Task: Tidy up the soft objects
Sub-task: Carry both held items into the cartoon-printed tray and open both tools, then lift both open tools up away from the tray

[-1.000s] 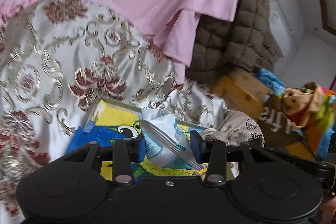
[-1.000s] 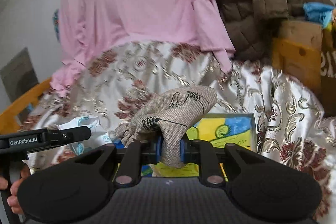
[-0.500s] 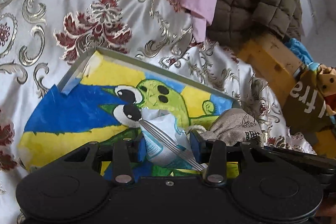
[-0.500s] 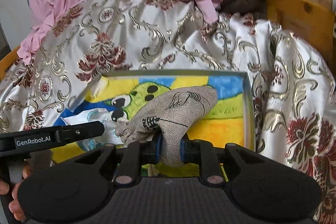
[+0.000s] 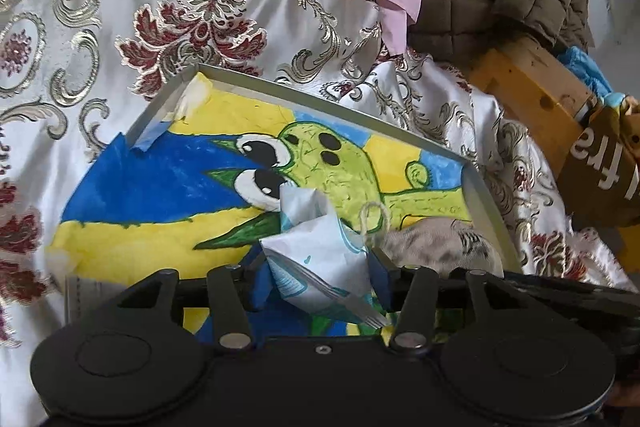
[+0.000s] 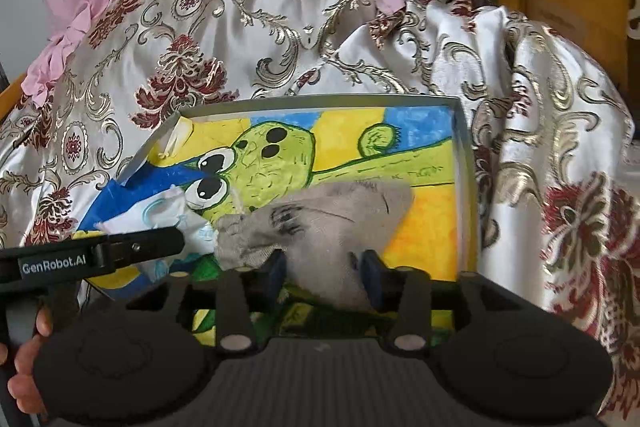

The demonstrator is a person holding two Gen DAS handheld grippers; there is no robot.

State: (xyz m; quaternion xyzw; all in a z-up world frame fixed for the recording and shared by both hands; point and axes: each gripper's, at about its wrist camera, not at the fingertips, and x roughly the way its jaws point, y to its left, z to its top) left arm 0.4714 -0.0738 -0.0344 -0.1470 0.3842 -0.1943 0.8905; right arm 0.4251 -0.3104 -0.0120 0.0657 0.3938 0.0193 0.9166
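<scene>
Your fingers are spreading on both sides: the left gripper (image 5: 320, 275) loosens around the crumpled white-and-blue paper packet (image 5: 320, 251), the right gripper (image 6: 324, 269) around the grey burlap drawstring pouch (image 6: 320, 219), each bundle between its blue pads. You're at the drop, I'd say, both over the shallow grey tray lined with a green cartoon drawing (image 5: 256, 91). Next: lift clear without snagging. Your right view shows the hand (image 6: 24, 375) on the left gripper; the left shows the pouch's string loop (image 5: 374, 219).

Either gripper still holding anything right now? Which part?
Both jaws are opening. The white packet sits between the left gripper jaws by its lower end, the burlap pouch between the right gripper jaws mid-body; neither looks clamped.
</scene>
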